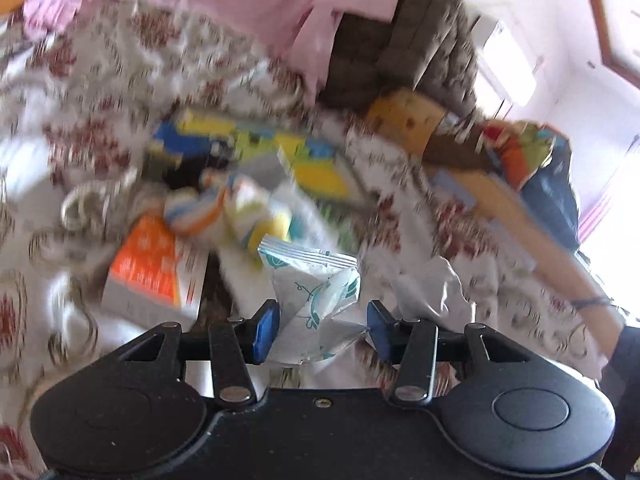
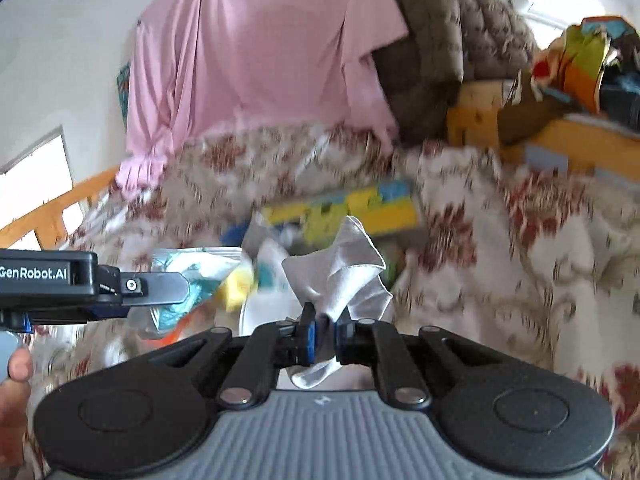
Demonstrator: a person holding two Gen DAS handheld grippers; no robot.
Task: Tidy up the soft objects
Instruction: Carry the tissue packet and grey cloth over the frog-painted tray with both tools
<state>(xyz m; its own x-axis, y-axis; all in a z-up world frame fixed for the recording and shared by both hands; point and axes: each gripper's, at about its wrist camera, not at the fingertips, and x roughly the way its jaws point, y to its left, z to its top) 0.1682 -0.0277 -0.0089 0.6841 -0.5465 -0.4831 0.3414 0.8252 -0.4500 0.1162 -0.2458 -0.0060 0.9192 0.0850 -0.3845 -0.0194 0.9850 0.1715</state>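
Fingers, left gripper [image 1: 318, 330]: 2 blue pads set partway apart and pressed against both sides of a white packet with teal print [image 1: 316, 296]. The packet is crumpled at the grip and stands up from the pads, its sealed top edge uppermost. In the right wrist view the same packet [image 2: 188, 280] sits at the tip of the left gripper [image 2: 172, 286], which enters from the left edge.

Fingers, right gripper [image 2: 322, 332]: drawn close together and clamped on a pale grey cloth [image 2: 344, 268]. The cloth fans upward above the pads in loose folds; 1 short tail hangs below them.

Surface: a bed with a floral cover [image 1: 100, 92], cream with red-brown motifs. Both views are motion-blurred, so detail on the cover is poor.

Items lying on the cover, near the middle of the left wrist view:
- an orange and white box [image 1: 154, 276], just left of the held packet;
- a yellow, blue and green patterned item [image 1: 256, 148], beyond the box;
- a small heap of soft white, orange and yellow pieces [image 1: 236, 208], between the 2; individual pieces cannot be told apart.

Background: a pink fabric [image 2: 256, 52] hangs behind the bed, with a brown quilted item [image 2: 448, 40] to its right.

A thumb [image 2: 18, 364] shows at the left edge of the right wrist view.
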